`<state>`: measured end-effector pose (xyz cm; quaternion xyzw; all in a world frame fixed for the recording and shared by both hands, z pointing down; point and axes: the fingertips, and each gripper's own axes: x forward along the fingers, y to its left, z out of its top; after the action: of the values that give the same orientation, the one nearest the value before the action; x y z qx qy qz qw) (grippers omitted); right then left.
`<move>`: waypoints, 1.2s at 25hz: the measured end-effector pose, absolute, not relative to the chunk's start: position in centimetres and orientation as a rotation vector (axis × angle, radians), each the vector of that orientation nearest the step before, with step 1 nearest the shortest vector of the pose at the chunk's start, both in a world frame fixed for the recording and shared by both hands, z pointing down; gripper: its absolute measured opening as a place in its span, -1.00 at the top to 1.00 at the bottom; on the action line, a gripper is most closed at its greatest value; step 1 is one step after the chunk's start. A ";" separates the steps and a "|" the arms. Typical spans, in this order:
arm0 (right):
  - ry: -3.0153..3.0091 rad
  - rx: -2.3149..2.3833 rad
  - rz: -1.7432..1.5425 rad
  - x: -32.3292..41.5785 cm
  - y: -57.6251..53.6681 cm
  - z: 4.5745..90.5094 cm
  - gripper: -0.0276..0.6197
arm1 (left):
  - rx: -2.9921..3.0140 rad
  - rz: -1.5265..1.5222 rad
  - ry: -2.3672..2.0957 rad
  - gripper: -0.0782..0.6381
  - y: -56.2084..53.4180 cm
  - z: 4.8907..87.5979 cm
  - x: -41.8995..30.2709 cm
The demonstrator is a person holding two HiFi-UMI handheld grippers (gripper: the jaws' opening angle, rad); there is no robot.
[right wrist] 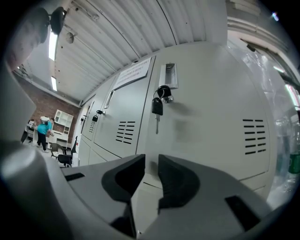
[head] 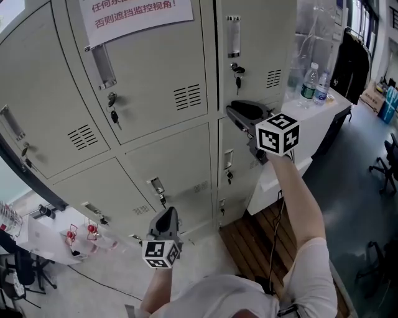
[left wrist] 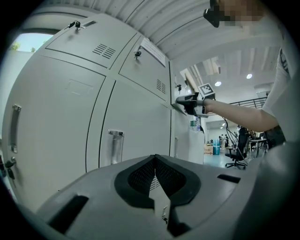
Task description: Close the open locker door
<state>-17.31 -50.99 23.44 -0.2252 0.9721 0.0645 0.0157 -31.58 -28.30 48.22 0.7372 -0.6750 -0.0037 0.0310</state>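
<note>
A wall of beige lockers fills the head view. The upper door of the right column has a metal handle and a key with a black fob in its lock. It looks about level with the doors beside it. My right gripper is raised to that door's lower edge, tips at or just off the metal. Its jaws stand a narrow gap apart with nothing between them. My left gripper hangs low before the bottom lockers, jaws shut and empty.
A white table with two water bottles stands right of the lockers, and a dark garment hangs behind it. A wooden platform lies at the lockers' foot. An office chair is at far right. A paper notice is taped up high.
</note>
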 end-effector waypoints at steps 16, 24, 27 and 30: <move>3.009 -0.736 0.129 -18.9 -52.4 23.5 0.57 | 2.236 -0.018 -2.115 0.76 -27.8 48.1 -33.1; 3.019 -0.841 0.279 -16.2 -50.3 24.7 0.57 | 2.262 -0.021 -2.101 0.76 -27.8 47.8 -32.1; 2.996 -0.932 0.313 -14.1 -49.1 26.4 0.57 | 2.280 -0.028 -2.082 0.76 -28.0 47.7 -31.2; 2.966 -1.024 0.280 -12.0 -47.8 29.2 0.57 | 2.299 -0.038 -2.060 0.76 -28.2 47.7 -30.1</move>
<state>-12.01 -47.76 29.21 -0.3249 0.9415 0.0890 -0.0044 -30.15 -28.20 47.66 0.7443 -0.6671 -0.0122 0.0273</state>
